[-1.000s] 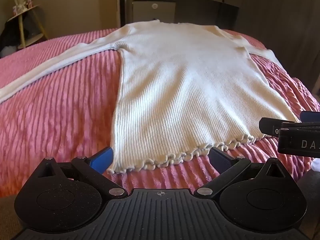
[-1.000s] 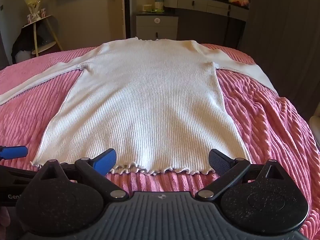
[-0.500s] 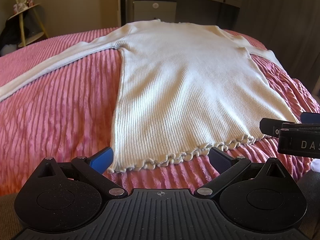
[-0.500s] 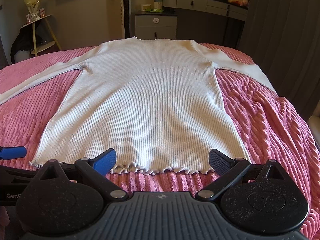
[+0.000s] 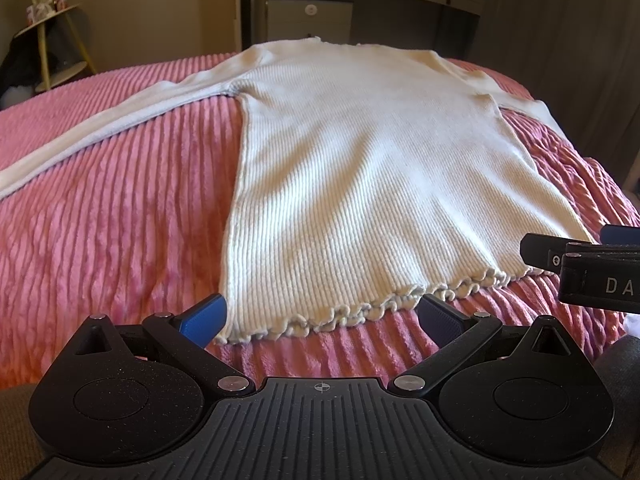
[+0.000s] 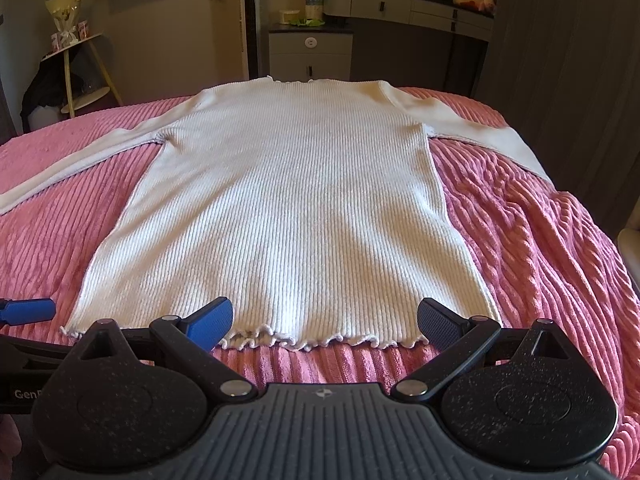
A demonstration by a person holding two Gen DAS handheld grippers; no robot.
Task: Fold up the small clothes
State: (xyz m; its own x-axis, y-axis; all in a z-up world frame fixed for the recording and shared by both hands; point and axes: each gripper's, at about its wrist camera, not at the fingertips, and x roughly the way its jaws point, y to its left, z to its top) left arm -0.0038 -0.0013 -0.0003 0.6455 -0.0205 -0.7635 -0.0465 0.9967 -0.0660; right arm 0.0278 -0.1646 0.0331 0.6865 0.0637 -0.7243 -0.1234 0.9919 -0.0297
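Sweater [image 6: 288, 208], cream and ribbed, is lying flat and unfolded on a pink corduroy-textured bedspread [image 6: 540, 264], its frilled hem [image 6: 304, 340] nearest the cameras and its neckline pointing toward the far wall; both sleeves are stretching outward, the left sleeve [image 5: 100, 128] running long across the cover and the right sleeve [image 6: 480, 136] reaching toward the bed's edge.

Left gripper [image 5: 320, 314] is hanging just short of the hem, its jaws spread wide and gripping nothing; its blue left pad [image 5: 204, 316] is sitting just beside the sweater's near left corner, while its dark right pad [image 5: 438, 318] is sitting just before the ruffles further along; the hem's left part is lying between the two fingers, apart from both as far as the left wrist view shows.

Right gripper [image 6: 326, 322] is likewise standing wide open and empty, hovering at the hem; its blue left pad [image 6: 212, 322] is overlapping the cloth's lower edge in view, and its dark right pad [image 6: 440, 322] is sitting near the right corner; whether either is touching the fabric cannot be told.

Each gripper is showing in the other's view, side by side along the hem.

Beyond the bed, a grey cabinet [image 6: 310, 54] and a dressing table [image 6: 412, 8] are standing against the wall.
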